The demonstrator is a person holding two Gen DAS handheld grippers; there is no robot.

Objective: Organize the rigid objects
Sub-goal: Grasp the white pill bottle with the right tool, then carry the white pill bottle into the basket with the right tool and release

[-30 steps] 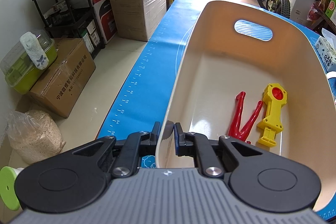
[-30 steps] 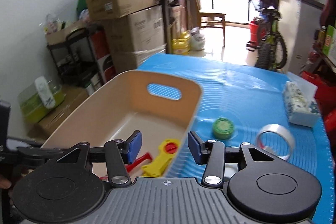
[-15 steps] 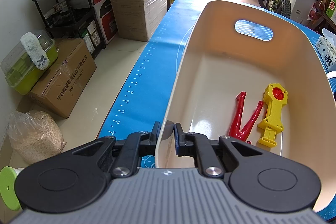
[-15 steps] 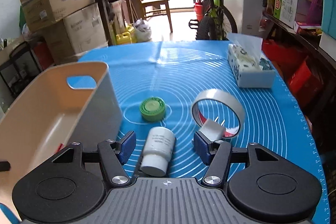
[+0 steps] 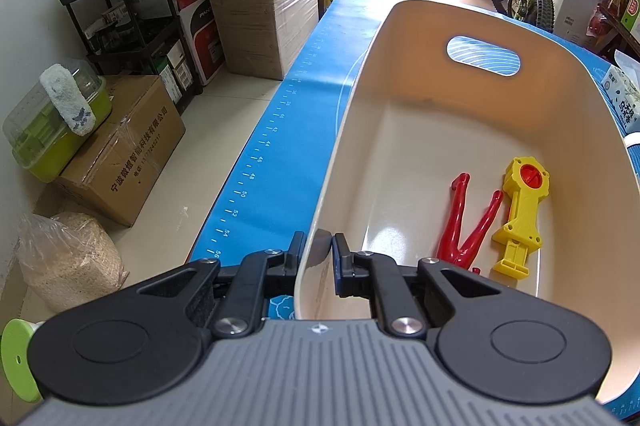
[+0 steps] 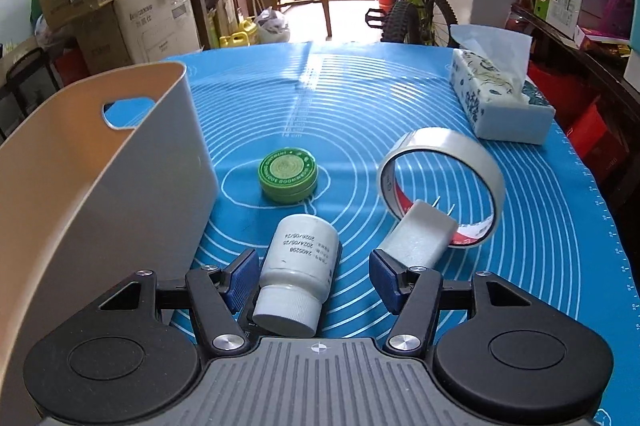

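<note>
A desk covered by a blue mat [image 6: 360, 98] is carrying a cream bin [image 5: 400, 26] and several loose items. The left gripper [image 5: 316, 254] is gripping the bin's near rim, its fingers [image 5: 340, 258] clamped on the wall, one outside and one inside. Inside the bin a red tool [image 5: 460, 222] and a yellow toy [image 5: 520, 210] are lying side by side on the floor.

The right gripper [image 6: 314, 278] is sitting low over a white bottle [image 6: 298, 266] that is lying on its side on the mat, just beside the bin's outer wall, cap toward the camera. The fingers [image 6: 244, 276] are standing apart on either side of the bottle, not pressing it.

The bottle looks like light, stiff, smooth plastic; being round, it will probably roll or slip, so a squeeze across the middle of the body seems safest, rather than on the narrower cap.

Beyond it, a green tin [image 6: 288, 172] is lying flat. To the right, a tape roll [image 6: 440, 178] is standing on edge, and a white foam block [image 6: 420, 234] is touching both the roll and the right finger, crowding that side. A tissue pack [image 6: 496, 98] is sitting farther back, well apart.
</note>
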